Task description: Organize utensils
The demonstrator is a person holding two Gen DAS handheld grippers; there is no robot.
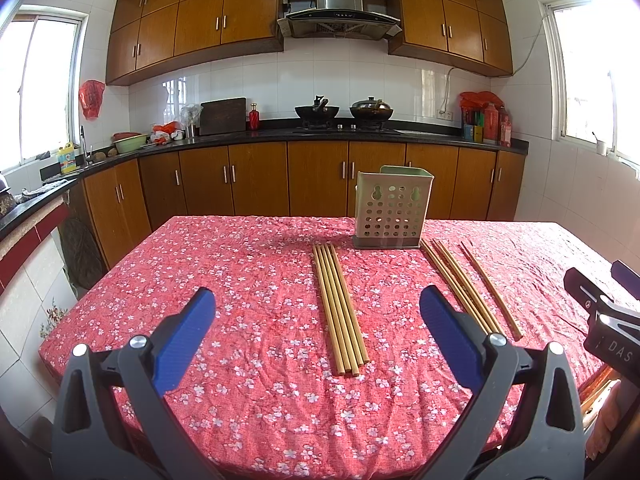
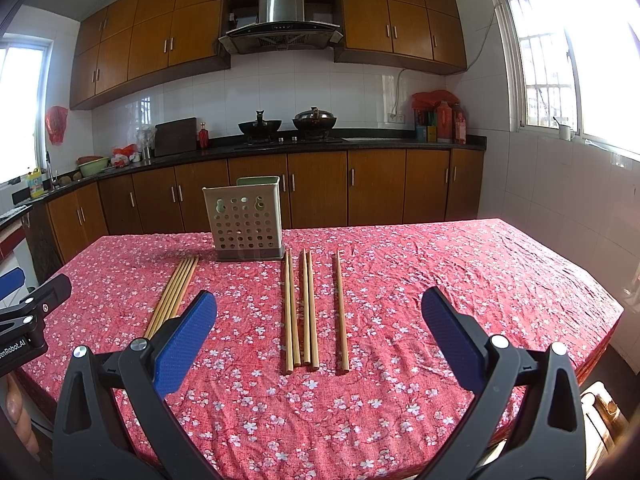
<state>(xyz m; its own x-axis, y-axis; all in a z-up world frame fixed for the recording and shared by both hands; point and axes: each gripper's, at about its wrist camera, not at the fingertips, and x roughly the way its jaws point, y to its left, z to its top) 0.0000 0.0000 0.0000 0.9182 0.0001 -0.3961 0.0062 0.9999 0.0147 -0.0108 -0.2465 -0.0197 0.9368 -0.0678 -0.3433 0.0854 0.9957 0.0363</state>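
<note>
A pale green perforated utensil holder (image 1: 393,208) (image 2: 245,220) stands upright on the red floral tablecloth (image 1: 248,280) (image 2: 440,280). A tight bundle of wooden chopsticks (image 1: 340,308) (image 2: 173,296) lies in front of it to the left. Several loose chopsticks (image 1: 460,288) (image 2: 298,308) lie to the right, with one single chopstick (image 1: 491,290) (image 2: 342,312) furthest right. My left gripper (image 1: 318,328) is open and empty above the bundle's near end. My right gripper (image 2: 320,328) is open and empty above the loose chopsticks' near ends.
Kitchen counter with stove, two woks (image 1: 344,111) and bottles runs behind the table. Wooden cabinets line the wall. The right gripper's body (image 1: 608,312) shows at the right edge of the left wrist view; the left gripper's body (image 2: 28,312) shows at the left edge of the right wrist view.
</note>
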